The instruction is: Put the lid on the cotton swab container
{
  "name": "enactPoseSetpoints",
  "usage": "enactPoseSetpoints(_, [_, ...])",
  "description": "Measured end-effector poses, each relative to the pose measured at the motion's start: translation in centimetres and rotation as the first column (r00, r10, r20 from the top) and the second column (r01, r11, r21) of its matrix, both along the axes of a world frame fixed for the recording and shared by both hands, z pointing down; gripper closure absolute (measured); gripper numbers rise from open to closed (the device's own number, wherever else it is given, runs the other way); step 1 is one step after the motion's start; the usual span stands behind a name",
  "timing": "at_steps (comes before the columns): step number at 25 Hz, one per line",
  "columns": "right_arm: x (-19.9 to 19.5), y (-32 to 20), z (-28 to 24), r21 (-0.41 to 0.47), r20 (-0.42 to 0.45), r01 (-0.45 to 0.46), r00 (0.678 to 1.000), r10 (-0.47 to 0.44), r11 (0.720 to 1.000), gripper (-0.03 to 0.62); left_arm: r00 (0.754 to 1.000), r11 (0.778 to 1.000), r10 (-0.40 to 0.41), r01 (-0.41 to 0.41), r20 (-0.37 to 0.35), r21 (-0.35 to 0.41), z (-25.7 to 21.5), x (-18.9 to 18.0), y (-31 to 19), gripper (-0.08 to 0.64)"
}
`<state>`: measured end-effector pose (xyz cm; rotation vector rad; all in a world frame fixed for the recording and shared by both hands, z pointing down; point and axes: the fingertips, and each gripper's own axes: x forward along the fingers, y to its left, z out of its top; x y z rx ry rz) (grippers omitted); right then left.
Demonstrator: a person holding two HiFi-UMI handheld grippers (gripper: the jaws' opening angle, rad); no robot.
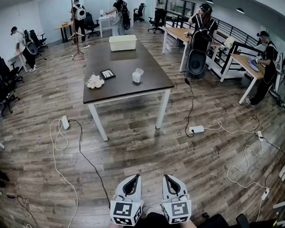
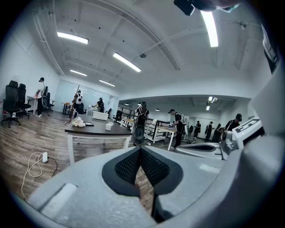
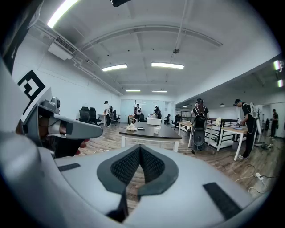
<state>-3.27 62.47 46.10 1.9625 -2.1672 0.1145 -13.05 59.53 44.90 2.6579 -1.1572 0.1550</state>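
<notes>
The small white cotton swab container (image 1: pixel 137 76) stands on a dark brown table (image 1: pixel 126 90) several steps ahead of me, its lid leaning open at its top. A white heap of swabs (image 1: pixel 95 81) lies to its left. Both grippers hang low near my body, far short of the table. My left gripper (image 1: pixel 135 177) and right gripper (image 1: pixel 166 177) are side by side, both shut and empty. In the left gripper view the jaws (image 2: pixel 140 149) meet, with the table (image 2: pixel 95 130) far off. The right gripper (image 3: pixel 140 148) shows the same, with the container (image 3: pixel 156 129) tiny in the distance.
A black flat tablet-like item (image 1: pixel 107 73) and a white bin (image 1: pixel 122 42) also sit on the table. Cables and power strips (image 1: pixel 65 122) trail over the wooden floor between me and the table. Several people work at other desks (image 1: pixel 178 33) around the room.
</notes>
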Motion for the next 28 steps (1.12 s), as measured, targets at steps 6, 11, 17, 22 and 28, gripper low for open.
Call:
enactPoseSetpoints(6, [-2.0,-0.6,0.4,-0.007,0.036,0.027,0.999,-0.027,1.000,0.584,1.000,1.000,-0.006,0.006,0.012,-0.011,0.6,-1.7,-0.4,0.552])
enactPoseSetpoints(11, [-3.7,-1.6,0.9,-0.021,0.066,0.018,0.998,-0.016,1.000,0.583,1.000,1.000,-0.017,0.018,0.015,-0.026,1.0,-4.0,-1.7,0.552])
enactPoseSetpoints(17, [-5.5,-2.7,2.0,-0.044,0.070,-0.001,0.998,0.004,0.999,0.583,1.000,0.998,0.006,-0.006,-0.003,-0.059,2.3,-5.5,-3.1,0.552])
enactPoseSetpoints(22, [-6.3,-3.5,2.3,-0.055,0.061,-0.018,0.998,0.021,0.998,0.583,1.000,0.998,0.031,-0.031,0.002,-0.050,2.3,-6.0,-4.0,0.552])
enactPoseSetpoints(28, [-6.5,-6.2,3.1,-0.059,0.069,0.019,0.997,-0.015,0.998,0.583,1.000,0.998,0.009,-0.009,-0.004,-0.061,2.9,-6.2,-6.5,0.552])
